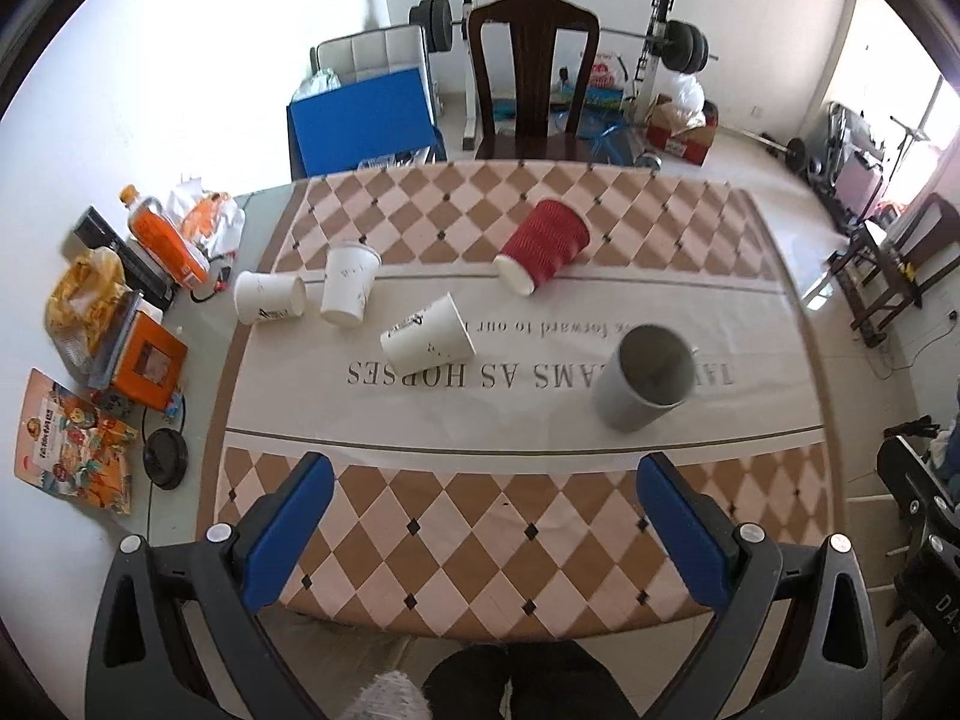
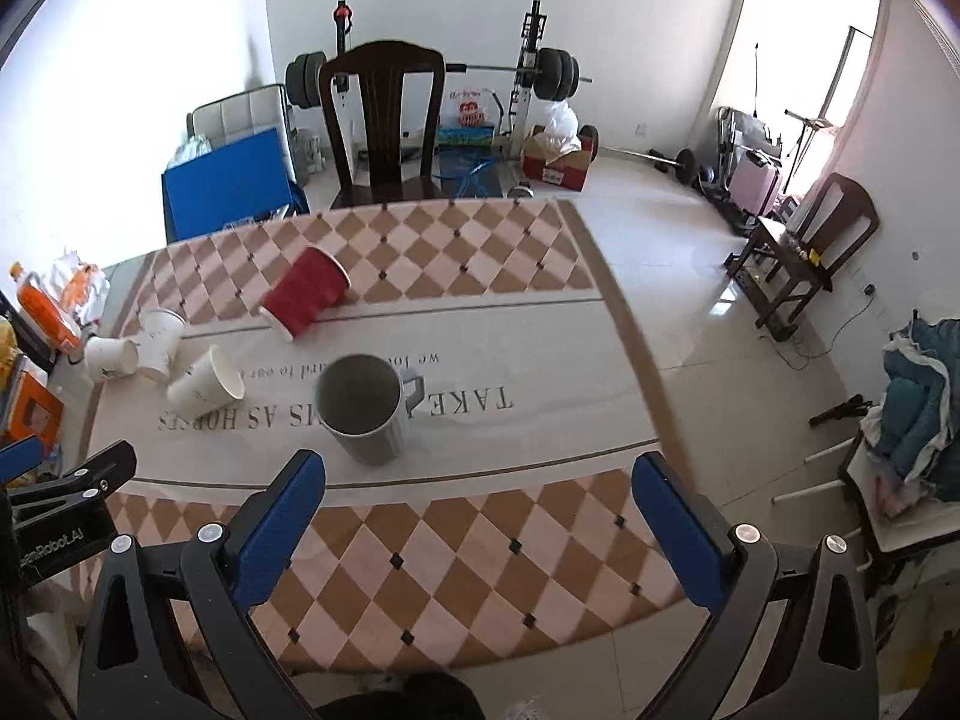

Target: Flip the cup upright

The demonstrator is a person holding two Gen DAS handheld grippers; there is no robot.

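Observation:
A grey mug (image 1: 645, 378) stands upright on the table mat, also in the right wrist view (image 2: 366, 408). A red ribbed paper cup (image 1: 543, 245) lies on its side behind it, also in the right wrist view (image 2: 306, 292). Three white paper cups sit to the left: one on its side (image 1: 427, 336), one upside down (image 1: 348, 283), one on its side (image 1: 269, 297). My left gripper (image 1: 486, 474) is open and empty above the near table edge. My right gripper (image 2: 480, 474) is open and empty, just in front of the mug.
A dark wooden chair (image 1: 533, 78) stands at the table's far side. Snack bags, an orange bottle (image 1: 165, 234) and an orange box (image 1: 147, 366) crowd the table's left edge. The table's right edge (image 2: 648, 372) drops to tiled floor.

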